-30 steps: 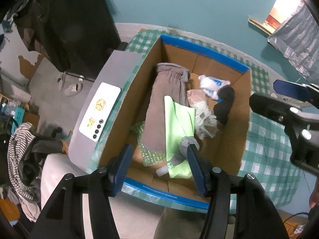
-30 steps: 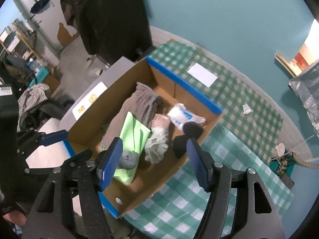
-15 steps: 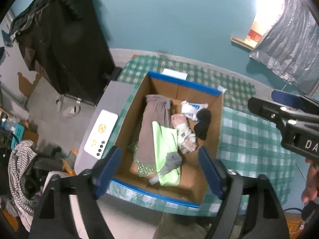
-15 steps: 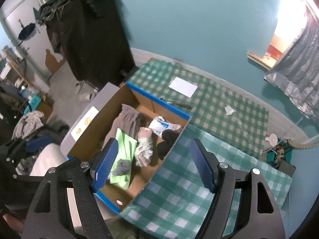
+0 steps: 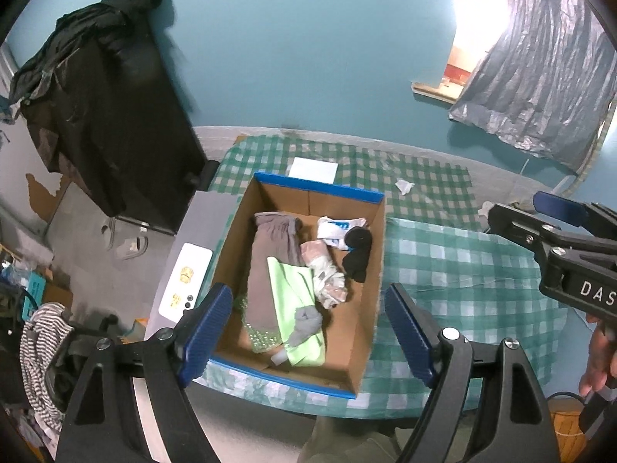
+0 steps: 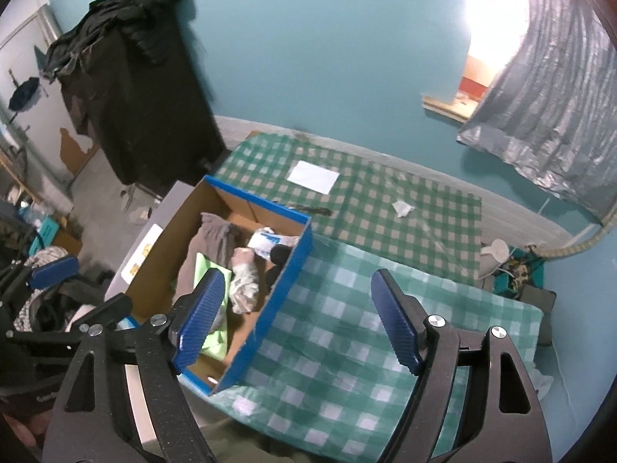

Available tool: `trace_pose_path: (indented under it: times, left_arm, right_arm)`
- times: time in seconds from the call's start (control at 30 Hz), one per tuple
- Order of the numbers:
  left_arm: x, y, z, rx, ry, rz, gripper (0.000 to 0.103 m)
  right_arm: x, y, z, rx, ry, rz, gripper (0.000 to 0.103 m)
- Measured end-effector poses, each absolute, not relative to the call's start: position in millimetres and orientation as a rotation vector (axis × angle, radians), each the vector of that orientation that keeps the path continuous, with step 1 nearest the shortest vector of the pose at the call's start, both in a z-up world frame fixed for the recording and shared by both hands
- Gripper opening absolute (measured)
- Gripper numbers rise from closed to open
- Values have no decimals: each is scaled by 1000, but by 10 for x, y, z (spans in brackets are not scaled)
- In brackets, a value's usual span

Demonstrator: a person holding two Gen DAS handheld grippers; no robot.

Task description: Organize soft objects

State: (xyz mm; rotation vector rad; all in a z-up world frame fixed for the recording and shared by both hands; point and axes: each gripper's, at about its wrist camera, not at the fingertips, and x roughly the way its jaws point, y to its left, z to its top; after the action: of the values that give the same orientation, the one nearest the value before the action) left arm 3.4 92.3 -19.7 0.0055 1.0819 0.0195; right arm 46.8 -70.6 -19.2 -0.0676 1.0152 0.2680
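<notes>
Both grippers point steeply down over a tabletop [image 5: 455, 270] covered in green checked cloth. The left gripper [image 5: 308, 324] hangs above a cardboard box [image 5: 370, 270] with blue-taped rims; the right gripper [image 6: 297, 312] hangs over the box's right wall and the cloth beside it. In the left view the right gripper enters from the right edge, gripped by a hand [image 5: 597, 355], and its black body bears the white letters "DAS", cut off by the frame.

The soft objects lie inside the box: a grey garment [image 5: 270, 266] lengthwise at left, a light green cloth [image 5: 297, 308] overlapping it, a small grey sock [image 5: 306, 324] on the green cloth, a crumpled white-and-pink piece [image 5: 327, 274] at centre, a black sock [image 5: 358, 254] and a white packet with blue print [image 5: 335, 229], unreadable, toward the far wall.

The left fingers [image 5: 208, 328] stand released at full spread, gripping nothing. The right fingers [image 6: 200, 316] are opening and likewise empty.

A white sheet [image 6: 313, 176] lies beyond the box.
</notes>
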Motion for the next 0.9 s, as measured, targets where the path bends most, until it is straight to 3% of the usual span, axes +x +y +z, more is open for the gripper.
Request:
trace_pose_path:
  times: [0.9]
  left_arm:
    - [-33, 626, -46, 38, 1057, 40, 83]
  right_arm:
    - [225, -1305, -68, 0, 999, 168, 78]
